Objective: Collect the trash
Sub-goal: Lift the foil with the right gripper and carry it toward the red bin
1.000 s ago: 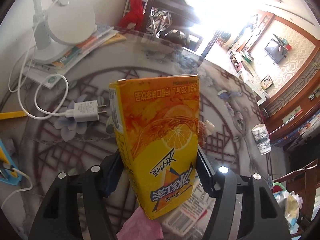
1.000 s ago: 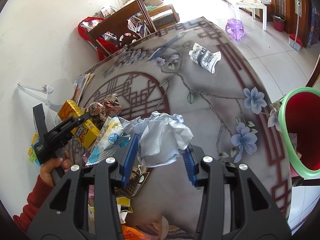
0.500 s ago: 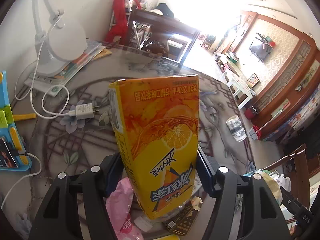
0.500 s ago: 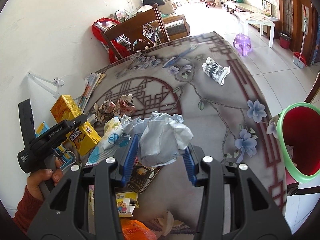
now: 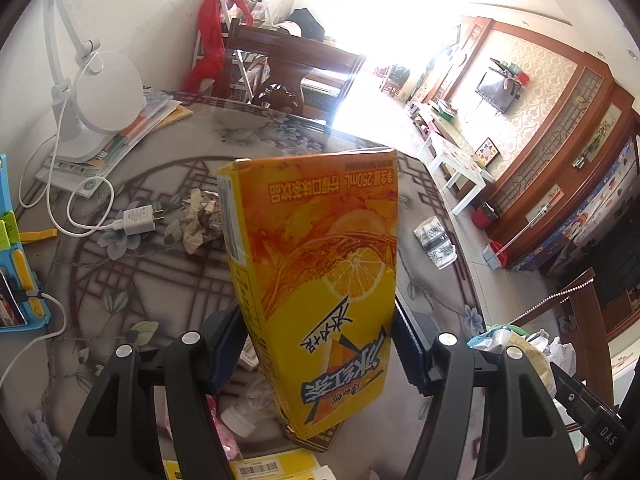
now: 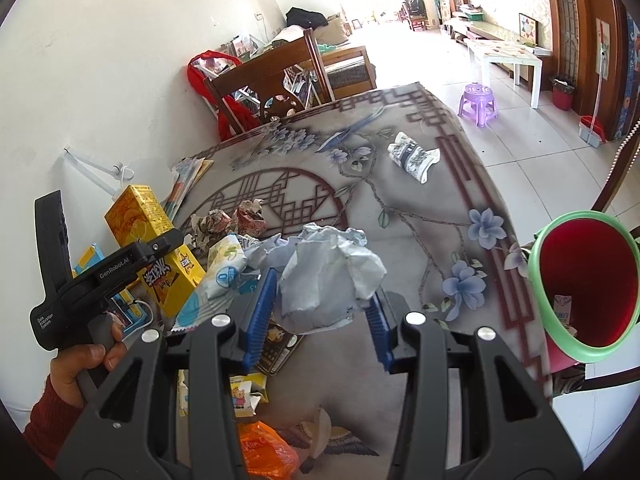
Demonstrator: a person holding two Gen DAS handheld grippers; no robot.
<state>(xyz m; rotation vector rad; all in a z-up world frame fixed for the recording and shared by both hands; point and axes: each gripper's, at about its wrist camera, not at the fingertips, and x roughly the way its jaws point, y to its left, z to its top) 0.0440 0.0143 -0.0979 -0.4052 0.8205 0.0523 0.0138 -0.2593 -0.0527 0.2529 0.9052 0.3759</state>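
My left gripper (image 5: 318,348) is shut on a yellow iced-tea carton (image 5: 320,280), held upside down above the table. The same carton (image 6: 154,248) and the left gripper (image 6: 160,254) show at the left of the right wrist view, in a hand with a red sleeve. My right gripper (image 6: 320,312) is shut on a crumpled pale-blue paper ball (image 6: 328,280). A red bin with a green rim (image 6: 584,284) stands beyond the table's right edge. Loose wrappers (image 6: 228,272) and crumpled paper (image 6: 232,220) lie on the patterned table (image 6: 400,208).
A crushed cup (image 6: 414,156) lies at the far right of the table. A white lamp (image 5: 104,92), books, a charger plug (image 5: 138,220) with its cord, and a blue device (image 5: 16,272) sit on the left. A wooden chair (image 6: 272,76) stands behind the table.
Both grippers have risen with their loads. In the left wrist view the table has dropped away and the crumpled paper beside the plug has come into sight. The red bin shows larger in the right wrist view.
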